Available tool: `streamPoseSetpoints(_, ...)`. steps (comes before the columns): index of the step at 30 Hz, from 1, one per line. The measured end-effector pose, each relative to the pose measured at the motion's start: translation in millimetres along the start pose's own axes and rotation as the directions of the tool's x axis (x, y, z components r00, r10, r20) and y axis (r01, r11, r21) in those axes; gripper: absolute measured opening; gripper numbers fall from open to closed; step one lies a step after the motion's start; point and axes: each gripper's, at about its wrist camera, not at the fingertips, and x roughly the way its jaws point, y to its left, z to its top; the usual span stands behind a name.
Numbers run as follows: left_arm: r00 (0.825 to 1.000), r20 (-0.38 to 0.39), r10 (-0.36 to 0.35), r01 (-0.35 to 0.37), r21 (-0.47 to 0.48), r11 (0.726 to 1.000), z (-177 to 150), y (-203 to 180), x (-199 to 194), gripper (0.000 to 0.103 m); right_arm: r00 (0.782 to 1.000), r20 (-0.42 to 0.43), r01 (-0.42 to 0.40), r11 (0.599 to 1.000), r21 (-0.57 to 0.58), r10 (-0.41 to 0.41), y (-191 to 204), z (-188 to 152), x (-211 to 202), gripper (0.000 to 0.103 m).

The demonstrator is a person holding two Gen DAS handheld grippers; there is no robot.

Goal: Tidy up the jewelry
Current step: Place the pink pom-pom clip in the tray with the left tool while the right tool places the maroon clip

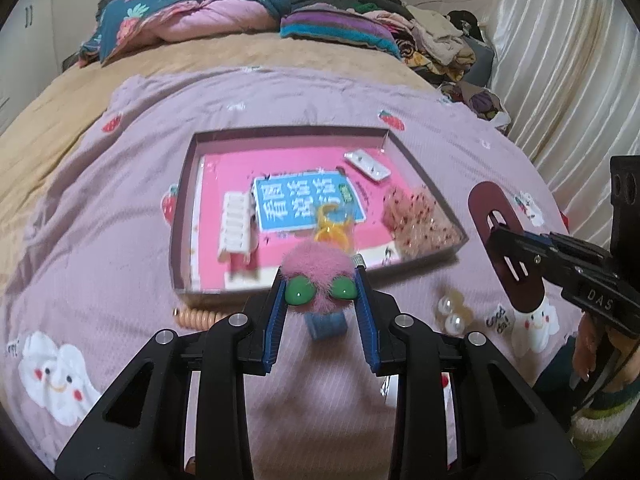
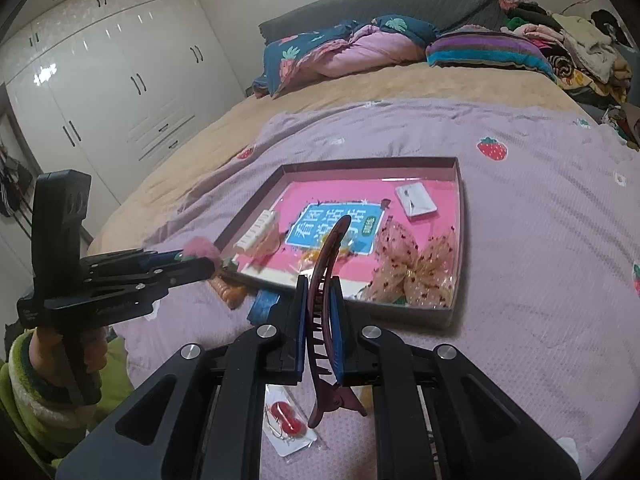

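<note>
Ahead of both my jaws lies one shallow mauve cardboard box lid (image 1: 182, 216) with a pink printed floor, resting on the bed's lilac strawberry-print quilt (image 1: 100, 184). Inside it I count one sheer speckled peach bow (image 2: 416, 268), one white comb-like clip (image 1: 234, 224) and one small white card (image 1: 366, 165). My right gripper (image 2: 318, 320) has its jaws narrowed onto one long maroon plastic hair clip (image 2: 324, 276), held upright. My left gripper (image 1: 320, 300) has its jaws pinching one fluffy pink pompom with two green eyes (image 1: 318, 276). Three pearly beads (image 1: 452, 312) lie right of my left jaws.
</note>
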Motion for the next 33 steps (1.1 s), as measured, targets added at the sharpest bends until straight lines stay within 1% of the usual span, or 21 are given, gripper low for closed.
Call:
streamPoseSetpoints(8, 0.999, 0.031, -0.017, 0.017, -0.004, 1.0, 21, -3, 7, 0.024, 1.0, 0.023, 0.019, 1.0, -0.015, -0.019, -3, 21, 1, 0.01)
streamPoseSetpoints(15, 0.999, 0.048, -0.024, 0.025, -0.018, 1.0, 42, -2, 20, 0.024, 0.998, 0.048, 0.045, 0.999, -0.012, -0.044, -9, 41, 5, 0.01)
streamPoseSetpoints(23, 0.999, 0.026, -0.02, 0.021, -0.065, 0.998, 53, 12, 45, 0.024, 0.997, 0.058, 0.058, 0.998, 0.0, -0.058, -14, 57, 21, 0.01)
streamPoseSetpoints(33, 1.0, -0.013, -0.008, 0.007, -0.088, 0.996, 56, 23, 73, 0.024, 0.997, 0.017, 0.073, 0.996, 0.041, -0.074, -29, 62, 48, 0.01)
